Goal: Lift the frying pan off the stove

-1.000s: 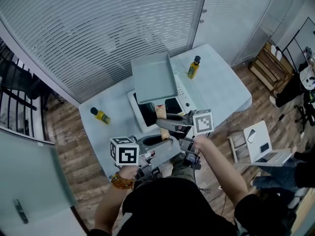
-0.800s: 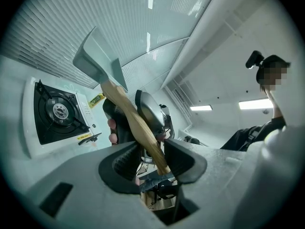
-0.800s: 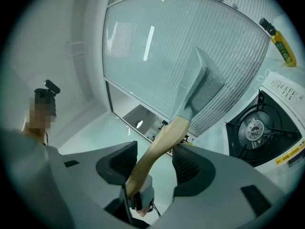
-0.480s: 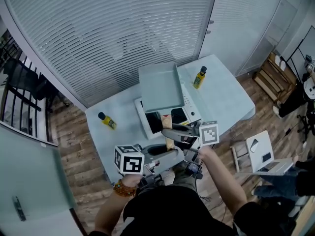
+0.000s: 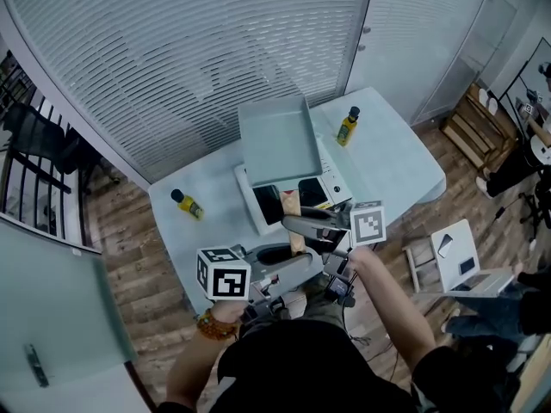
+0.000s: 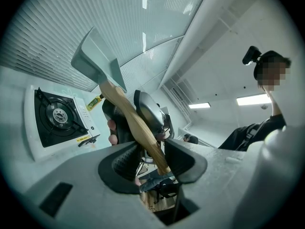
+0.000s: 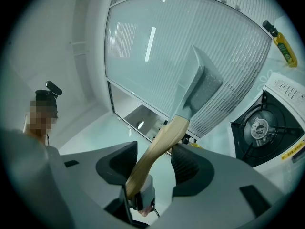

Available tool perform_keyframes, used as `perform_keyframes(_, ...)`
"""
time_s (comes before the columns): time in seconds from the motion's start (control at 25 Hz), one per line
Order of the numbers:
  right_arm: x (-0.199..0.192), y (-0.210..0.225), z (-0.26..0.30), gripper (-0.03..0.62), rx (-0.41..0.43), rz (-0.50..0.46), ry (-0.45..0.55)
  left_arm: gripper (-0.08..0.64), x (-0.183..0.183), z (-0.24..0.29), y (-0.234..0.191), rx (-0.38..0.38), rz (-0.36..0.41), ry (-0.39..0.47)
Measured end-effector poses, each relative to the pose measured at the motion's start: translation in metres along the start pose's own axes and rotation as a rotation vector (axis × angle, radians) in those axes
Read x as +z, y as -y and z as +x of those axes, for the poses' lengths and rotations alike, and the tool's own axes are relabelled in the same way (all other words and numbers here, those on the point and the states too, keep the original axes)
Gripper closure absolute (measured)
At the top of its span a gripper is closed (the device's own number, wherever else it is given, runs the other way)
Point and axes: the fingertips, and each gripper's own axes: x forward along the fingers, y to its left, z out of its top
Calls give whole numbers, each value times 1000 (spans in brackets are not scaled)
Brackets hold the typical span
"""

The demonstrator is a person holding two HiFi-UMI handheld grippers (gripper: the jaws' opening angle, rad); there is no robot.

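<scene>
A square grey frying pan [image 5: 280,140] with a wooden handle [image 5: 291,203] hangs in the air above the white two-burner stove [image 5: 334,189]. Both grippers hold the handle near its free end. My right gripper [image 5: 294,224] reaches in from the right and is shut on the thicker part [image 7: 159,144]. My left gripper [image 5: 303,258], just nearer me, is shut on the thin end [image 6: 153,149]. In the left gripper view the pan [image 6: 95,56] tilts up to the left, away from the stove [image 6: 57,120]. The right gripper view shows the pan [image 7: 202,82] raised left of the burner [image 7: 264,128].
The stove sits on a pale blue table [image 5: 392,166]. Two yellow bottles stand on it, one at the back right [image 5: 347,126] and one at the left [image 5: 186,204]. A stool with a laptop [image 5: 461,265] stands on the wooden floor to the right.
The pan and the right gripper have risen slightly above the stove. Both grippers stay closed on the handle.
</scene>
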Motion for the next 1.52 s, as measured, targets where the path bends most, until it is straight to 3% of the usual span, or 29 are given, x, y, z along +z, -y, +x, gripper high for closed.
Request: perform_keyframes(1.52,5,-14,2,379,12,-25,30,390,4,-4,10,5,62,-22)
